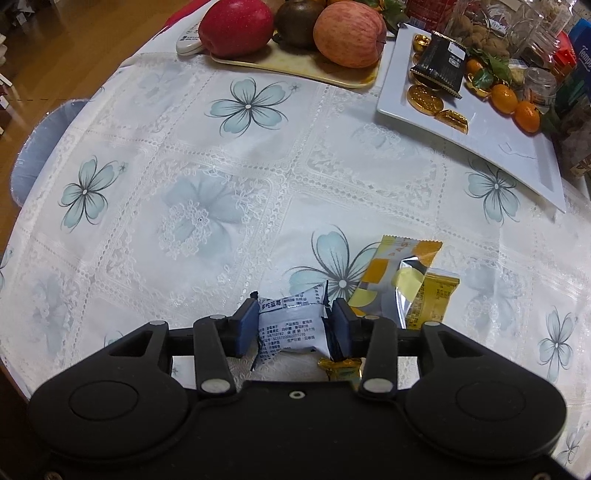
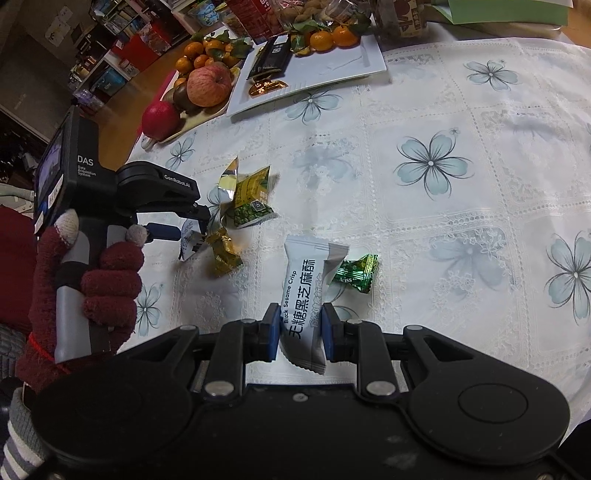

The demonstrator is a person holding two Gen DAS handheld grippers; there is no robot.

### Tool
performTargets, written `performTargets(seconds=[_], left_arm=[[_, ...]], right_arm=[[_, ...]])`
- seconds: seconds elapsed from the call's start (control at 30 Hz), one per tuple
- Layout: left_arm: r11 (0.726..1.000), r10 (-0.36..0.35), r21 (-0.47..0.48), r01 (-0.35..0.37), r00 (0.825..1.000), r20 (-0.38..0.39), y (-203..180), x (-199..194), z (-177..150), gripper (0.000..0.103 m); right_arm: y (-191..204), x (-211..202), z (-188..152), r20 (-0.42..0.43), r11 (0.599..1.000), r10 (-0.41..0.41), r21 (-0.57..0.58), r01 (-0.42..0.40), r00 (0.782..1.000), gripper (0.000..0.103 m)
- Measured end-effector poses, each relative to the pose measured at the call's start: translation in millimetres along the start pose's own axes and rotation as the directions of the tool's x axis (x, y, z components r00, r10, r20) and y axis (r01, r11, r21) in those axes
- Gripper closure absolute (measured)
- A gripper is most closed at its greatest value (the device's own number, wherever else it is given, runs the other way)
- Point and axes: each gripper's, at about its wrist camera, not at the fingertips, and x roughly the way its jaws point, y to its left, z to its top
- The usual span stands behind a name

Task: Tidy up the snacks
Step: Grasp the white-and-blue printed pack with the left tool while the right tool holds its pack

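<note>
In the left wrist view my left gripper (image 1: 293, 321) stands open, pointing steeply down at the table. A white and blue snack packet (image 1: 291, 325) lies between its blue pads (image 1: 246, 321), which sit close to the packet's sides without squeezing it. A gold-wrapped candy (image 1: 341, 369) lies just under the right finger. A yellow and grey packet (image 1: 395, 280) and a yellow packet (image 1: 436, 299) lie to the right. In the right wrist view my right gripper (image 2: 300, 330) is shut on a white Black Sesame Crisp packet (image 2: 301, 284). A green candy (image 2: 356, 273) rests beside it.
A white rectangular tray (image 1: 509, 147) at the back right holds a black packet (image 1: 441, 64), gold coins (image 1: 424, 98) and small oranges (image 1: 504, 98). A beige fruit tray (image 1: 295, 68) with apples (image 1: 236, 26) stands behind. A red-gloved hand (image 2: 107, 280) holds the left gripper. Jars crowd the far edge.
</note>
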Motion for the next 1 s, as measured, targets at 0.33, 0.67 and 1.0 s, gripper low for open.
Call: performTargets(seconds=[0.33, 0.67, 1.0], left_arm=[[0.998, 0.042, 0.050, -0.043, 0.999, 0.022, -9.2, -0.7, -5.9, 0.049], [0.998, -0.008, 0.067, 0.012, 0.998, -0.058, -8.6, -7.7, -5.4, 0.058], [0.975, -0.219, -0.008, 0.222, 0.953, -0.207, 21.2, -33.6, -18.1, 0.058]], right_arm=[[-5.7, 3.9, 2.1, -0.023, 1.000, 0.013, 0.028, -0.012, 1.000, 0.078], [-11.5, 8.0, 4.3, -0.049, 0.998, 0.022, 0.057, -0.019, 0.999, 0.078], [-37.0, 14.1, 12.9, -0.077, 0.985, 0.011, 0.173, 0.002, 0.997, 0.078]])
